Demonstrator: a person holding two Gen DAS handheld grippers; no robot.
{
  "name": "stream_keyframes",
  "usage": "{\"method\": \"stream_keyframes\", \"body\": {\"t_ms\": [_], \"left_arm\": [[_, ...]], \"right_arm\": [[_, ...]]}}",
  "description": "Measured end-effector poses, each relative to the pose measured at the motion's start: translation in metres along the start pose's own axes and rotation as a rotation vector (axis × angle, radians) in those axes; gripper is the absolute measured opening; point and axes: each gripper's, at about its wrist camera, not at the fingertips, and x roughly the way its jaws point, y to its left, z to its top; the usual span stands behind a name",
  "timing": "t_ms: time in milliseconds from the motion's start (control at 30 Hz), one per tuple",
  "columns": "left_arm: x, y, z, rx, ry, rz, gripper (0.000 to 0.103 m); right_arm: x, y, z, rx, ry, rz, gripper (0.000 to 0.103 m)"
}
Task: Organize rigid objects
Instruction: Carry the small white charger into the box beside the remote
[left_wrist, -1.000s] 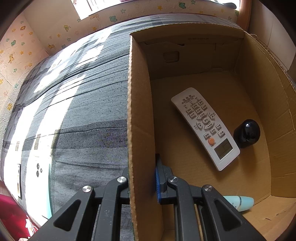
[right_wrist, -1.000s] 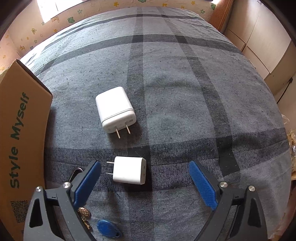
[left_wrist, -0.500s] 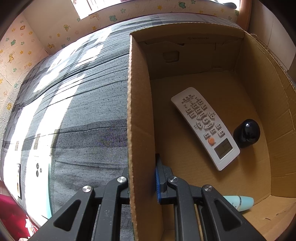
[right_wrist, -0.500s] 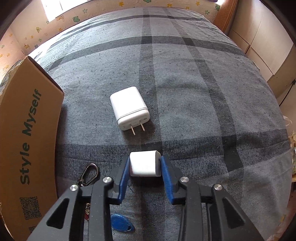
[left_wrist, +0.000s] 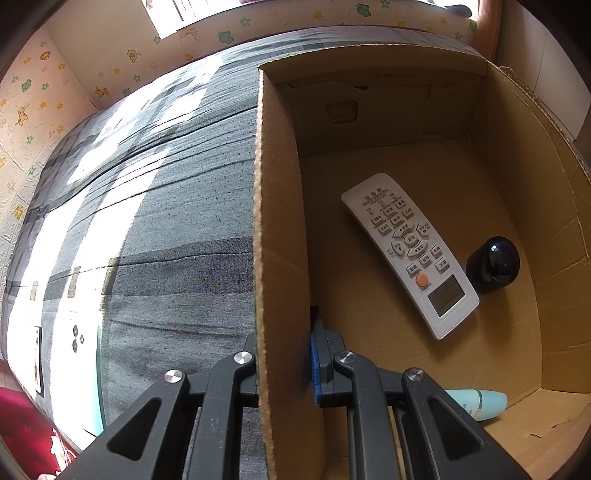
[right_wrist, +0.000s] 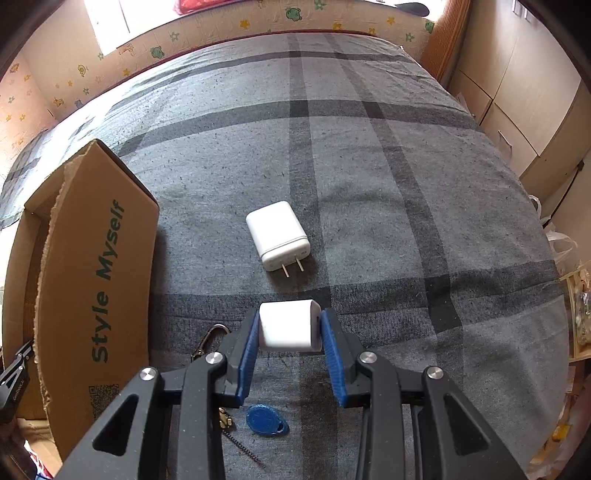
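My right gripper (right_wrist: 290, 345) is shut on a small white charger (right_wrist: 288, 328) and holds it above the grey plaid bedspread. A larger white charger (right_wrist: 277, 234) with two prongs lies on the bedspread just beyond it. My left gripper (left_wrist: 284, 363) is shut on the near left wall of the cardboard box (left_wrist: 273, 221). Inside the box lie a white remote control (left_wrist: 410, 251), a black round object (left_wrist: 493, 264) and a pale blue tube (left_wrist: 478, 404).
The box (right_wrist: 85, 280), printed "Style Myself", stands left of the right gripper. A blue key fob (right_wrist: 266, 421) and a carabiner clip (right_wrist: 207, 339) lie under the right gripper. Wooden cabinets (right_wrist: 524, 110) stand to the right of the bed.
My right gripper closed on the small white charger, then lifted it off the bedspread. The left gripper has not moved.
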Motion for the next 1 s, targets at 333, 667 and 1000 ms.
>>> {"method": "stream_keyframes", "body": {"t_ms": [333,667,1000], "left_arm": [[0.0,-0.001,0.001,-0.003,0.003,0.001,0.014],[0.0,0.001,0.001,-0.004,0.002,-0.005,0.014],[0.0,0.002,0.001,-0.006,0.003,-0.01,0.014]], "right_arm": [[-0.04,0.026,0.01,-0.044,-0.05,0.017,0.036],[-0.07,0.082,0.023,-0.149,-0.091,0.075,0.036],[-0.076,0.141,0.03,-0.247,-0.085,0.146,0.036]]}}
